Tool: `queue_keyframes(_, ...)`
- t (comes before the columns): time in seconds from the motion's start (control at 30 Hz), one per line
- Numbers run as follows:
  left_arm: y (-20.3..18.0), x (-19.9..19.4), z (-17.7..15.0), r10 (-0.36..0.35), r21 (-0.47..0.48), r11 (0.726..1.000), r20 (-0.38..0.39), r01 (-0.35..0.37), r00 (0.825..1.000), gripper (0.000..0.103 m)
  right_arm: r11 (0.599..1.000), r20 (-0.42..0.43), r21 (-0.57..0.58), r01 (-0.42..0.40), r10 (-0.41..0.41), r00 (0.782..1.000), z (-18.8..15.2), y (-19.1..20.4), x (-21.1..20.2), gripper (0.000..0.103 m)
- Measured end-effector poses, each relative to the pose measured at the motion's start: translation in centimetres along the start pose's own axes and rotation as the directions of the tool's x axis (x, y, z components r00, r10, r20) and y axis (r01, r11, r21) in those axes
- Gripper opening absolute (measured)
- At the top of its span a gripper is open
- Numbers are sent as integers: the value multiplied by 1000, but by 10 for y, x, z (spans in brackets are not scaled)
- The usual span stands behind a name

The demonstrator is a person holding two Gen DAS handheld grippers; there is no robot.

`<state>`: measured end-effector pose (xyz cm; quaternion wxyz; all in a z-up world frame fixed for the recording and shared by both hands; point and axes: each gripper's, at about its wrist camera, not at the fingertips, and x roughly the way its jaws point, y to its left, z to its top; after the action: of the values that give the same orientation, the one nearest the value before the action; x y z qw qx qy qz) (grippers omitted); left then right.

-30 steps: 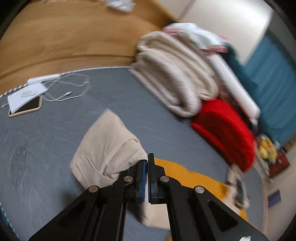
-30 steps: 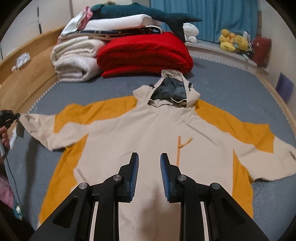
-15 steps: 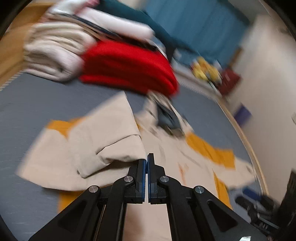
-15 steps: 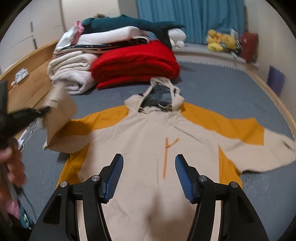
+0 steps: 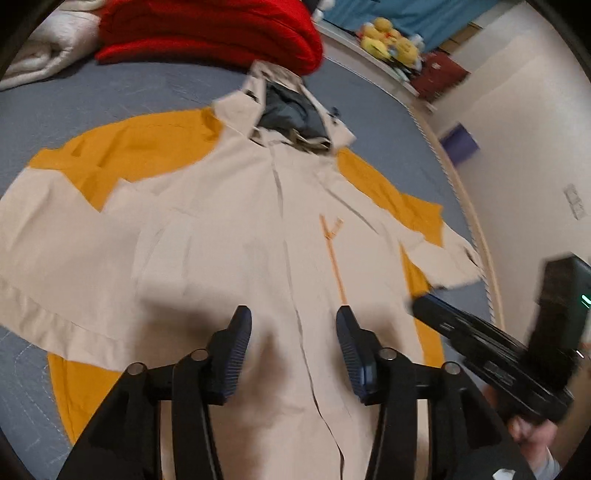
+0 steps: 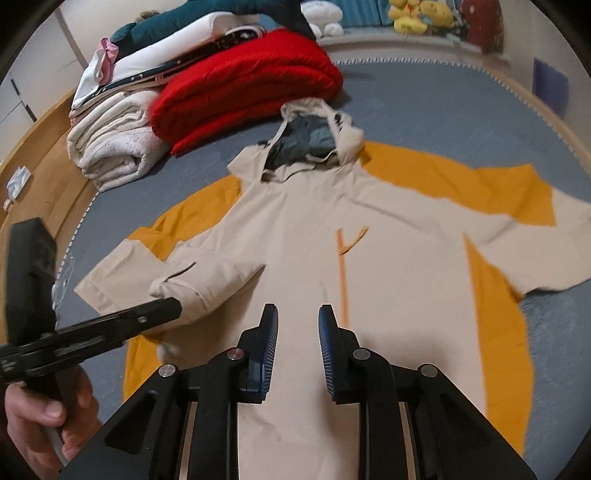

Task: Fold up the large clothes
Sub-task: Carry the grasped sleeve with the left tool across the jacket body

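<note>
Jaws of the left gripper (image 5: 293,347) stand apart with nothing between the pads, having just been opening; only jacket cloth lies beneath the gap. Right gripper (image 6: 298,347) jaws parted more narrowly, having just been closing, likewise empty, hovering over the jacket's lower front.

Jacket (image 6: 295,258), beige with orange panels, lies front-up on the grey-blue bed cover (image 6: 443,96), hood (image 6: 317,136) toward 12 o'clock with its dark lining showing. Orange zip line (image 6: 343,266) runs down the chest just right of centre, ending close to the right gripper's 1 o'clock.

Left sleeve (image 6: 173,273) folded inward across the chest, cuff lying at about 10 o'clock from the right gripper; the tip of the left gripper sits right at that cuff, whether touching I cannot tell. Right sleeve (image 6: 554,240) spread out flat toward 3 o'clock.

In the left wrist view the right gripper enters from 4 o'clock, blurred. A hand (image 6: 48,417) grips the left tool's handle at 8 o'clock in the right wrist view.

Beyond the hood at 11 o'clock: red folded blanket (image 6: 240,92), cream folded blanket (image 6: 114,147) beside it, more folded textiles stacked on top. Yellow plush toys (image 6: 421,14) at 1 o'clock on the far ledge. Wooden bed frame (image 6: 40,166) curves along 9 o'clock
</note>
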<state>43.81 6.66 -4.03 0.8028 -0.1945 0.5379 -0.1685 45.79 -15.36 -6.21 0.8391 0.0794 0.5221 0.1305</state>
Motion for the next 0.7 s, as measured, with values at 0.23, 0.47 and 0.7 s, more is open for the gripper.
queue_keyframes(0.23,20,-44,8,46,-41,998,104,-42,994,44,998,-59,-44,-50,47,997,-7,30,29,25)
queue_keyframes(0.47,70,-99,10,309,-200,944,262,-261,914,43,965,-58,-250,-83,71,996,-32,88,48,25)
queue_keyframes(0.7,105,-114,10,339,-280,922,252,-267,906,43,904,-95,-407,-128,98,991,-62,136,79,25)
